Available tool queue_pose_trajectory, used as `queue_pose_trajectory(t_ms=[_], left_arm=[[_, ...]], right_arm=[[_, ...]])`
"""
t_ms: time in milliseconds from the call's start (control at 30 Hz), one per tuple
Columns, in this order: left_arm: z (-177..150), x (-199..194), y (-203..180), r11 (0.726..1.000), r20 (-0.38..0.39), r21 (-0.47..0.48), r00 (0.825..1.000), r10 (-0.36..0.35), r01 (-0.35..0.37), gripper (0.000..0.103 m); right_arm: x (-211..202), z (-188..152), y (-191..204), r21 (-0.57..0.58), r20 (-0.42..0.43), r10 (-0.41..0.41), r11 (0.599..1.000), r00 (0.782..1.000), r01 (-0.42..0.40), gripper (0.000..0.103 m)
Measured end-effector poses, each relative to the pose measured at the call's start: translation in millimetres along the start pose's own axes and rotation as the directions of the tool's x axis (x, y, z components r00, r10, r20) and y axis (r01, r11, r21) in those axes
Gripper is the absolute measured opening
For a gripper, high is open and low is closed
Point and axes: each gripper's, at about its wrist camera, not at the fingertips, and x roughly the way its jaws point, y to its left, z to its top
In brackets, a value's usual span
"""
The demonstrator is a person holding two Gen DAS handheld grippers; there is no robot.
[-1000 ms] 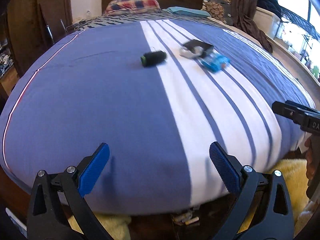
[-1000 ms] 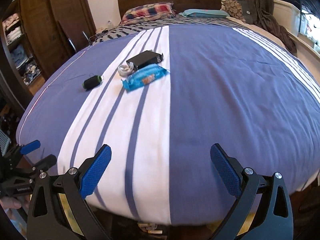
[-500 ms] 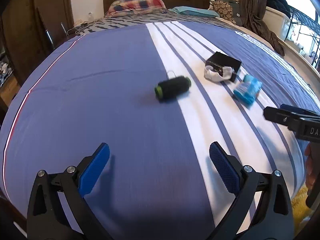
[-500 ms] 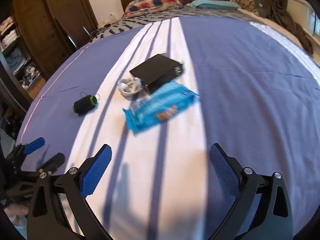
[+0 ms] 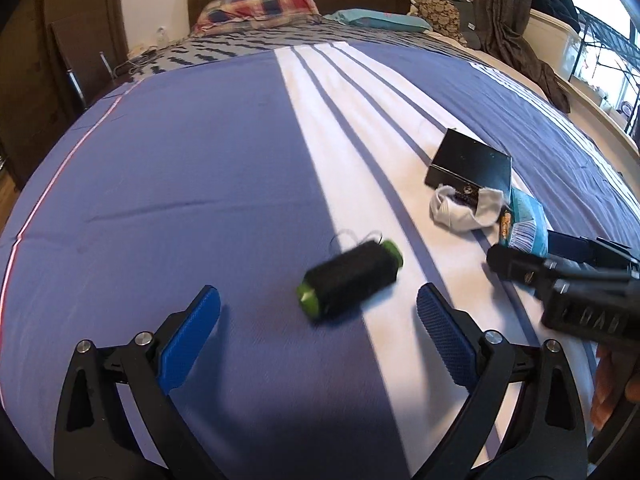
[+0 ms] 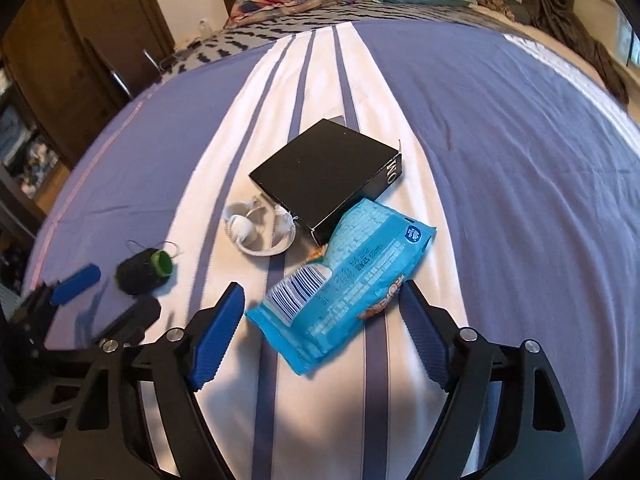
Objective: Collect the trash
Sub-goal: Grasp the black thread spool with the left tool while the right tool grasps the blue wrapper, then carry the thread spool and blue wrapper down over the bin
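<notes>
A black thread spool with green ends (image 5: 352, 276) lies on the bed just ahead of my left gripper (image 5: 316, 296), between its fingertips; the jaws are closing and no pad touches it. A blue snack packet (image 6: 340, 288) lies flat between the fingers of my right gripper (image 6: 322, 292), whose jaws are closing around it with the pads close to its edges but not pressing. A black box (image 6: 324, 176) and a white crumpled item (image 6: 260, 228) lie just beyond the packet. In the right wrist view, the spool (image 6: 140, 270) and the left gripper (image 6: 108, 300) show at the left.
The blue bedcover with white stripes (image 5: 200, 160) carries everything. Pillows (image 5: 260, 8) and a wooden headboard stand at the far end. A dark wardrobe (image 6: 80, 40) is on the left, and draped clothes (image 5: 520, 40) and a window on the right.
Both grippers have moved forward over the bed. The spool now lies at the left fingertips and the packet between the right fingers. The right jaws have narrowed.
</notes>
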Motion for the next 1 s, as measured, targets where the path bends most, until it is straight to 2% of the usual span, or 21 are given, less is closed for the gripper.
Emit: queue_pose_trajectory(t_ms=[167,200,433,567,600,1000], left_arm=[[10.0,15.1,-3.6,0.999,-0.023,0.016,0.999,-0.031,0.031,0.063],[10.4,14.9,-5.3,0.999,-0.021,0.022,0.999,-0.046,0.046,0.051],[0.5,9.6,-15.4,0.998,-0.021,0.035,0.999,-0.045,0.046,0.050],[-17.1,-4.0,-22.2,0.999,-0.018,0.040,0.999,-0.031,0.032,0.049],[-22.6,-8.6,-24.8,0.999,-0.016,0.043,1.000,-0.023,0.024,0.044],[-91.2,-69.6,-67.5,0.996,-0.006,0.075,0.999,-0.043,0.043,0.045]], right_arm=[[-1.1,-3.9,-4.2,-0.030,0.014,-0.024,0.999,1.000,0.024,0.063],[-1.2,-3.8,-7.4,-0.025,0.015,-0.021,0.999,1.000,0.021,0.059],[-11.0,-10.6,-22.6,-0.034,0.016,0.008,0.999,1.000,-0.008,0.042],[-25.5,-25.0,-30.1,-0.048,0.024,0.021,0.999,0.999,-0.020,0.041],[-30.9,-30.2,-31.2,-0.052,0.029,0.023,0.998,0.999,-0.022,0.041],[-97.1,-112.7,-33.3,-0.127,0.075,0.063,0.990,0.995,-0.053,0.040]])
